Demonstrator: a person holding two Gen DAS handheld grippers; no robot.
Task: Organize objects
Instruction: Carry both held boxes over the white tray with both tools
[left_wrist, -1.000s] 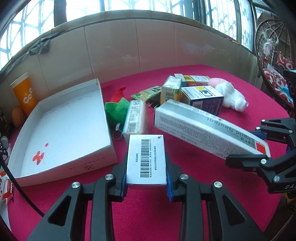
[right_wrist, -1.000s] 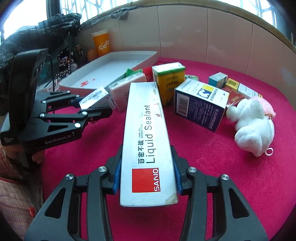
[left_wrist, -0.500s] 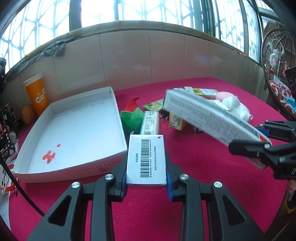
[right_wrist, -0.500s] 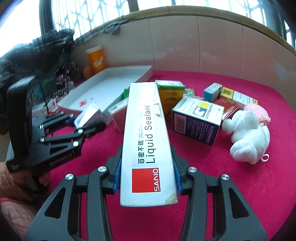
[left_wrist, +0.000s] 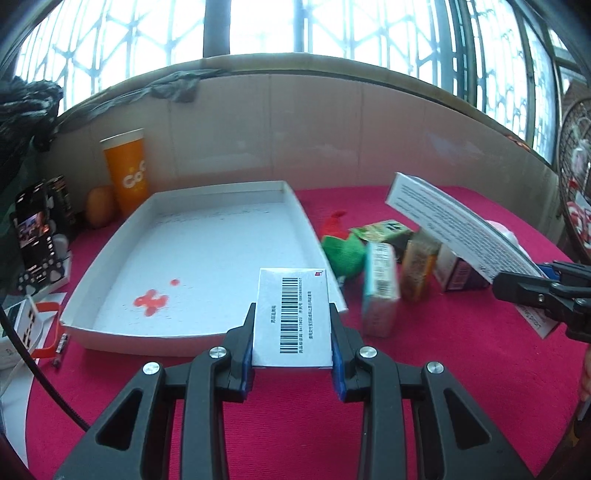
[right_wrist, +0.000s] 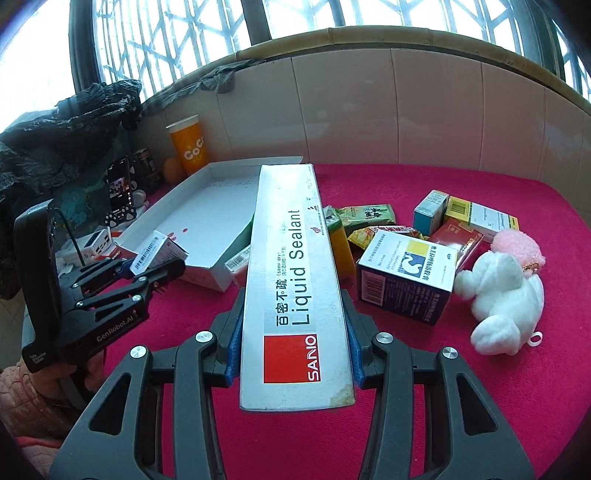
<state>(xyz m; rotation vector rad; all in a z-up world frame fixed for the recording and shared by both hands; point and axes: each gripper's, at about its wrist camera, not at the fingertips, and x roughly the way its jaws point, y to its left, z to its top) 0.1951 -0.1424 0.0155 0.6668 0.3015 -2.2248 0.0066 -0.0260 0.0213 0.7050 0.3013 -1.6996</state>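
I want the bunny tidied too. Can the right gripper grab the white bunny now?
Probably not yet. The right gripper is shut on the long Liquid Sealant box, so its jaws are full. The white bunny lies uncovered on the red cloth beside it.

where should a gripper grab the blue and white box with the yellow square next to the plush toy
Grip the blue and white box across its two long vertical side faces, coming down from above. It sits flat on the red cloth with its top clear; the plush toy crowds its right side.

One tray (left_wrist: 291, 199), one cup (right_wrist: 186, 147), one plush (right_wrist: 506, 295), two grippers (left_wrist: 293, 339) (right_wrist: 295, 354)
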